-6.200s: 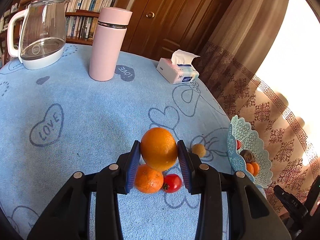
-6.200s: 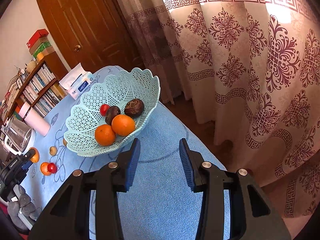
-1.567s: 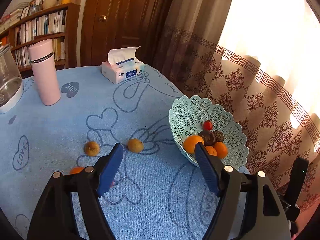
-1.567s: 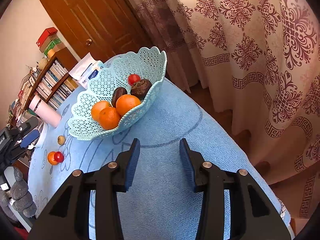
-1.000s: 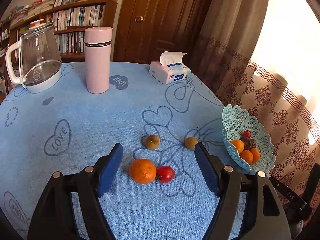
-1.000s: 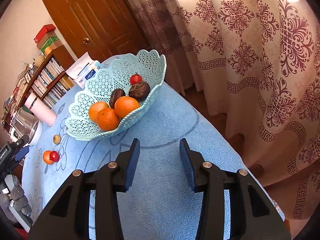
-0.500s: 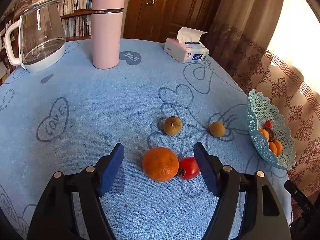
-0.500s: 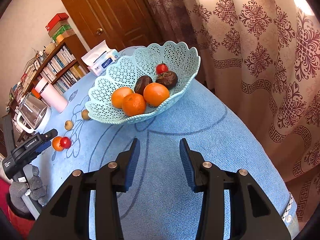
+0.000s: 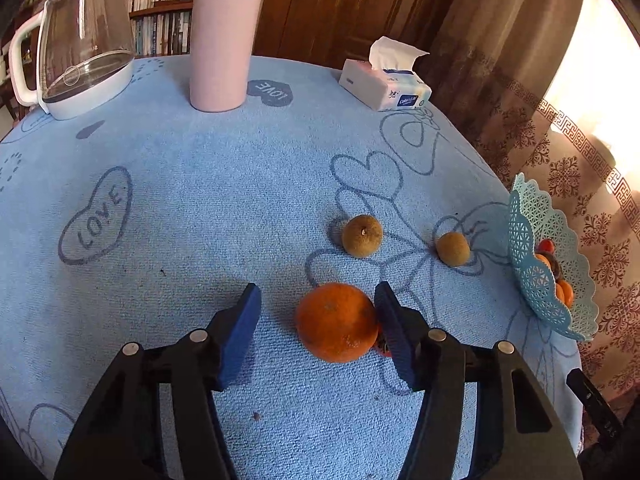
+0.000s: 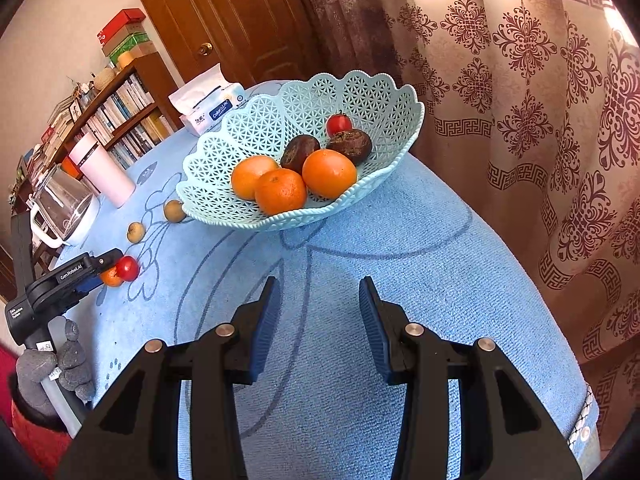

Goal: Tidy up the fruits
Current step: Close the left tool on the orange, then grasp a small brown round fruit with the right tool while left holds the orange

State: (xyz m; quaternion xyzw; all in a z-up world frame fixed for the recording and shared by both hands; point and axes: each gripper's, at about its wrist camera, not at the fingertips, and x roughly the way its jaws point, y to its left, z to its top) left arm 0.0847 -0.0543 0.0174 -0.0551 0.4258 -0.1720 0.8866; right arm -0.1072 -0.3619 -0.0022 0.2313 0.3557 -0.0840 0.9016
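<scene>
An orange (image 9: 336, 328) lies on the blue tablecloth between the fingers of my left gripper (image 9: 318, 296), whose jaws are closing. The right pad (image 9: 390, 320) is against the orange; the left pad stands well clear of it. A red tomato (image 10: 127, 268) beside the orange is mostly hidden behind the right finger in the left wrist view. Two small brown fruits (image 9: 362, 236) (image 9: 452, 249) lie beyond. The pale blue lattice basket (image 10: 360, 80) holds oranges, dark fruits and a tomato. My right gripper (image 10: 316, 292) hovers open over bare cloth in front of the basket.
A glass kettle (image 9: 80, 48), a pink flask (image 9: 222, 36) and a tissue box (image 9: 386, 84) stand at the far side of the table. The basket (image 9: 536, 272) sits near the table's edge by the patterned curtain (image 10: 540, 100). A gloved hand (image 10: 60, 360) holds the left gripper.
My left gripper has come down over the orange and its jaws have narrowed around it. The right gripper's view has shifted sideways, its jaws unchanged.
</scene>
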